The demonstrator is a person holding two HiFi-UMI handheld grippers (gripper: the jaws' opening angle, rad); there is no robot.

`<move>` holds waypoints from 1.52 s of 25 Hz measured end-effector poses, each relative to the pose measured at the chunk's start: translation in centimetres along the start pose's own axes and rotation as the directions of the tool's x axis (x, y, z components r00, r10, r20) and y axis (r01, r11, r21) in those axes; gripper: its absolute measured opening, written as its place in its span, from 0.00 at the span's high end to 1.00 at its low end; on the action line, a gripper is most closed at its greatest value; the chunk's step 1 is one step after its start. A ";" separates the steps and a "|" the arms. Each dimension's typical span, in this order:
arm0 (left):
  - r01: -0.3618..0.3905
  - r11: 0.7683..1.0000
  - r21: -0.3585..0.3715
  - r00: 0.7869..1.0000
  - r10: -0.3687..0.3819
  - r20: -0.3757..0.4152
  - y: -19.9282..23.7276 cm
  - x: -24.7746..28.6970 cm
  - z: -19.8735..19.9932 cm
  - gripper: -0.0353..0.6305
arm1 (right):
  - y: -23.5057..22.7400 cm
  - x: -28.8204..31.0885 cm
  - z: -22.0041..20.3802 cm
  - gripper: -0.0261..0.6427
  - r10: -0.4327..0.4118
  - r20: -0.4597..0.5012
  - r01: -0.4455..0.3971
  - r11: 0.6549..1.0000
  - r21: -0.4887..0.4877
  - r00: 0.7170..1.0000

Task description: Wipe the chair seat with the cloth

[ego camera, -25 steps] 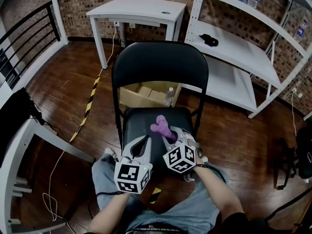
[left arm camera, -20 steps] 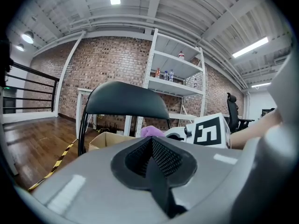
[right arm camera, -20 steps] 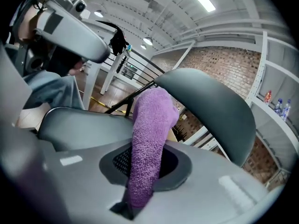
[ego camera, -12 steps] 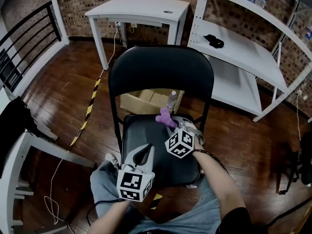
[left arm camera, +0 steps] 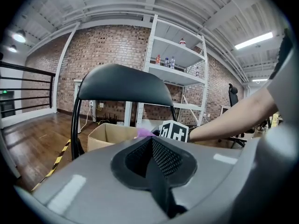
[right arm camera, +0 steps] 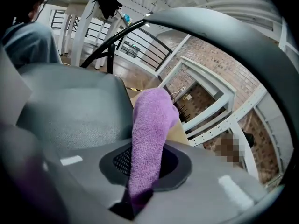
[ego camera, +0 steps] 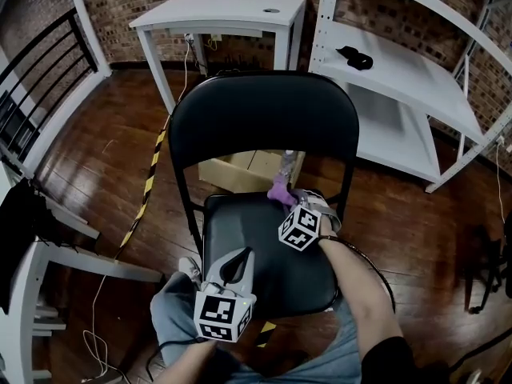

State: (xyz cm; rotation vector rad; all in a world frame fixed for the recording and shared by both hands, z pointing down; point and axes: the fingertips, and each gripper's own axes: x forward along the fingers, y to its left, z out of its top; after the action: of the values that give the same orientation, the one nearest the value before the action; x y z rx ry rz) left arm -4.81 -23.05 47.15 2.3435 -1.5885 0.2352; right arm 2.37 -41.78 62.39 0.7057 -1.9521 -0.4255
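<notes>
A black folding chair fills the head view, its seat (ego camera: 256,242) below its backrest (ego camera: 260,118). At the seat's back right edge my right gripper (ego camera: 288,202) is shut on a purple cloth (ego camera: 279,189). In the right gripper view the cloth (right arm camera: 150,125) sticks up from between the jaws of the right gripper (right arm camera: 140,174), above the seat (right arm camera: 70,111). My left gripper (ego camera: 238,254) hovers over the seat's front left part, shut with nothing in it. The left gripper view shows the closed left gripper (left arm camera: 156,171), the backrest (left arm camera: 124,83) and the right gripper's marker cube (left arm camera: 174,131).
Behind the chair a cardboard box (ego camera: 236,170) holds a bottle (ego camera: 286,162). A white table (ego camera: 220,10) stands at the back, white shelving (ego camera: 400,70) at the right, a black railing (ego camera: 36,78) at the left. Yellow-black tape (ego camera: 148,178) runs along the wooden floor.
The right gripper has carried the cloth from mid-seat to the back right edge. The left gripper has drawn back toward the seat's front.
</notes>
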 end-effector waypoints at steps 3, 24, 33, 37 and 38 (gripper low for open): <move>0.000 1.000 0.003 1.000 0.000 -0.012 0.0 0.1 -0.4 0.94 | 0.5 0.4 -0.2 0.89 0.007 0.001 -0.007 1.000 0.005 1.000; 0.025 1.000 0.011 0.999 -0.025 0.034 -4.3 -1.5 0.5 0.94 | 12.5 -11.1 -1.4 0.89 0.065 0.118 -0.067 0.998 0.012 0.991; 0.058 0.998 0.018 0.997 -0.059 0.055 -7.7 -2.5 0.6 0.94 | 18.6 -17.6 -3.3 0.89 0.102 0.140 -0.103 0.995 -0.002 0.985; 0.072 0.997 0.021 0.996 -0.073 0.057 -8.7 -2.7 0.9 0.94 | 20.5 -19.6 -3.5 0.89 0.121 0.148 -0.122 0.992 0.002 0.982; 0.076 0.997 0.021 0.995 -0.077 0.057 -9.0 -2.8 0.8 0.94 | 20.9 -20.1 -3.7 0.89 0.126 0.149 -0.128 0.992 0.007 0.981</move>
State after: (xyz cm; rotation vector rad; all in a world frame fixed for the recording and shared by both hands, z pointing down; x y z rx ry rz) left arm 2.44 -17.80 44.16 2.4402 -1.5249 0.1681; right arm 6.53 -12.86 62.15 0.5692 -2.1296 -0.3931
